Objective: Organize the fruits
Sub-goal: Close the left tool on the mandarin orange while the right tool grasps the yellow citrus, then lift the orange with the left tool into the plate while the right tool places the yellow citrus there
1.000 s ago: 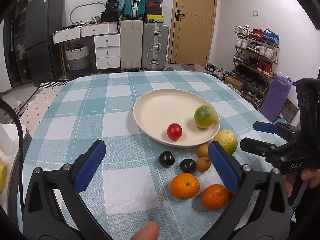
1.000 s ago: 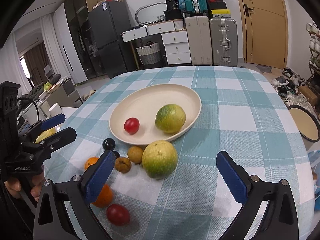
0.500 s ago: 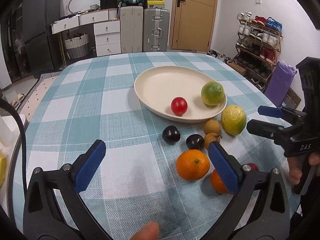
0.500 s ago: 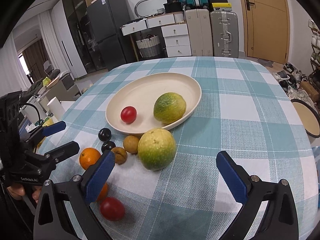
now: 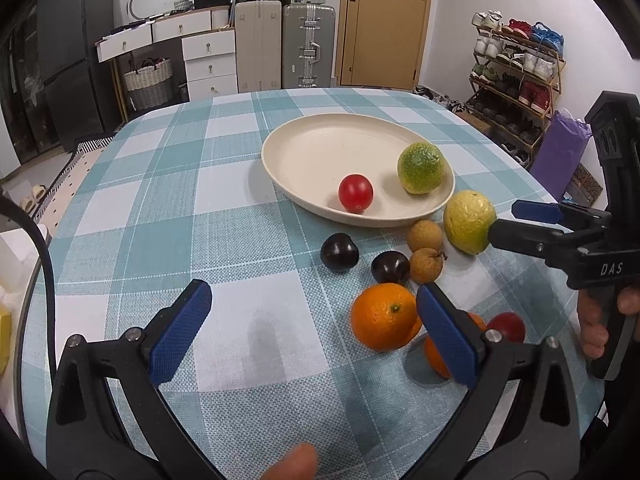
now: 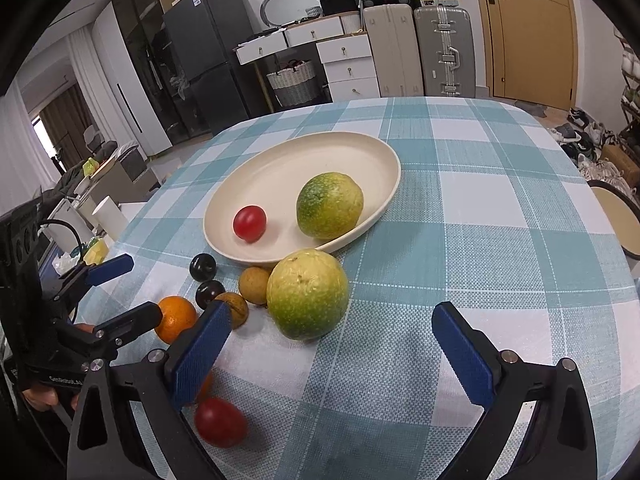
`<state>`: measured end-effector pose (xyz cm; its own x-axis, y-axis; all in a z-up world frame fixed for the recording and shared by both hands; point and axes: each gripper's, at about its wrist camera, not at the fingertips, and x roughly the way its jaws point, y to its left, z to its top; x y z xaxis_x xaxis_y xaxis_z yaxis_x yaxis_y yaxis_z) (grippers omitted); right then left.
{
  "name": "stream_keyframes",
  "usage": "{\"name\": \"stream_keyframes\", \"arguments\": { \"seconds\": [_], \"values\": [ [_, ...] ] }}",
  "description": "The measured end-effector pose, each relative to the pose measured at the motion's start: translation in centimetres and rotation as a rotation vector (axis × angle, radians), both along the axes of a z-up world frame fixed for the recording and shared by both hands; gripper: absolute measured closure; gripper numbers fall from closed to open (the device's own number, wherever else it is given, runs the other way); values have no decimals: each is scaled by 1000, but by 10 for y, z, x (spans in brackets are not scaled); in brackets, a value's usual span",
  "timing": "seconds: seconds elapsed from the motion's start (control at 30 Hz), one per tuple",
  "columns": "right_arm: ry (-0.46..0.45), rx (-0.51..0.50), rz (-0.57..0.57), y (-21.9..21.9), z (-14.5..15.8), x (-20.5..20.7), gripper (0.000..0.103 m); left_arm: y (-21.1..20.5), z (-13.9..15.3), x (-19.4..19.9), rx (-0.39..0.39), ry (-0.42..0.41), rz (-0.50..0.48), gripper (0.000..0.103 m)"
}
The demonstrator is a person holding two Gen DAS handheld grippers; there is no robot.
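Two hand-held grippers hover, jaws spread and grasping nothing, over a round table (image 5: pixel 168 208) draped in a teal-and-white checked cloth. On it sits a cream oval plate (image 5: pixel 320 152) carrying a mottled green citrus (image 5: pixel 421 168) and, beside it, a small red tomato (image 5: pixel 355 193). Just outside the plate's near rim rests a larger yellow-green citrus (image 6: pixel 307 294), which the right wrist view shows ahead of the right gripper (image 6: pixel 332 356), between and beyond its blue pads. The left gripper (image 5: pixel 316 332) hangs low above bare cloth, its right pad covering part of a second orange (image 5: pixel 436 356); the first orange (image 5: pixel 384 317) lies just left of that pad. A second red tomato (image 6: pixel 220 422) lies at the table's near edge, close to the half-hidden orange. Two dark plums (image 5: pixel 339 252) sit side by side between the plate and the oranges, and two tan longans (image 5: pixel 425 235) lie between the plums and the big citrus, one touching the nearer plum. A person's fingers (image 5: pixel 592 320) wrap the right gripper's handle in the left wrist view. Suitcases (image 5: pixel 308 44), a white drawer unit (image 5: pixel 208 60) and a shoe rack (image 5: pixel 516 72) line the far wall.
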<state>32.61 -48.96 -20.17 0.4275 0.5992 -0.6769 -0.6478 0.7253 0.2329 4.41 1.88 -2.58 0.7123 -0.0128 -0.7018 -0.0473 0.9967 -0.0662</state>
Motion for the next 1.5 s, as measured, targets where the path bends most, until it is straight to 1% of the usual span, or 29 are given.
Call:
{"name": "stream_keyframes", "arguments": {
  "seconds": [0.07, 0.13, 0.2, 0.27, 0.3, 0.37, 0.53, 0.7, 0.73, 0.77, 0.8, 0.83, 0.9, 1.1, 1.17, 1.2, 1.33, 1.5],
  "values": [
    [12, 8, 7, 1, -1, 2, 3, -1, -1, 0, -2, 5, -4, 1],
    [21, 4, 13, 3, -2, 3, 10, -2, -1, 1, -4, 4, -12, 1],
    [31, 1, 18, 5, -4, 5, 19, -2, -2, 1, -3, 8, -16, 1],
    [46, 6, 30, 8, -7, 6, 23, -3, -3, 2, -3, 14, -17, 1],
    [53, 10, 41, 9, -8, 6, 27, -3, -3, 2, -2, 17, -17, 1],
    [61, 13, 58, 11, -9, 6, 34, -3, -3, 3, -2, 18, -17, 1],
    [64, 17, 67, 15, -9, 4, 36, -2, -4, 4, -25, 30, -17, 1],
    [68, 19, 67, 17, -9, 5, 37, -4, -6, 6, -49, 46, -48, 2],
    [69, 20, 69, 18, -9, 5, 37, -5, -6, 7, -57, 49, -56, 6],
    [70, 19, 71, 18, -9, 6, 41, -5, -7, 7, -67, 54, -66, 11],
    [69, 17, 73, 19, -9, 6, 44, -6, -7, 8, -75, 60, -78, 14],
    [66, 15, 74, 19, -9, 6, 44, -6, -8, 9, -80, 66, -86, 18],
    [63, 17, 74, 20, -8, 5, 47, -8, -9, 9, -91, 73, -95, 22],
    [59, 18, 73, 20, -8, 4, 50, -9, -12, 11, -139, 88, -128, 37],
    [60, 18, 71, 20, -8, 5, 50, -9, -13, 12, -151, 99, -137, 46],
    [62, 19, 70, 20, -8, 5, 50, -9, -14, 12, -161, 103, -143, 48],
    [64, 23, 71, 19, -9, 7, 51, -11, -14, 11, -187, 99, -180, 65],
    [65, 23, 71, 19, -9, 7, 51, -14, -14, 11, -176, 93, -186, 65]
  ]
}}
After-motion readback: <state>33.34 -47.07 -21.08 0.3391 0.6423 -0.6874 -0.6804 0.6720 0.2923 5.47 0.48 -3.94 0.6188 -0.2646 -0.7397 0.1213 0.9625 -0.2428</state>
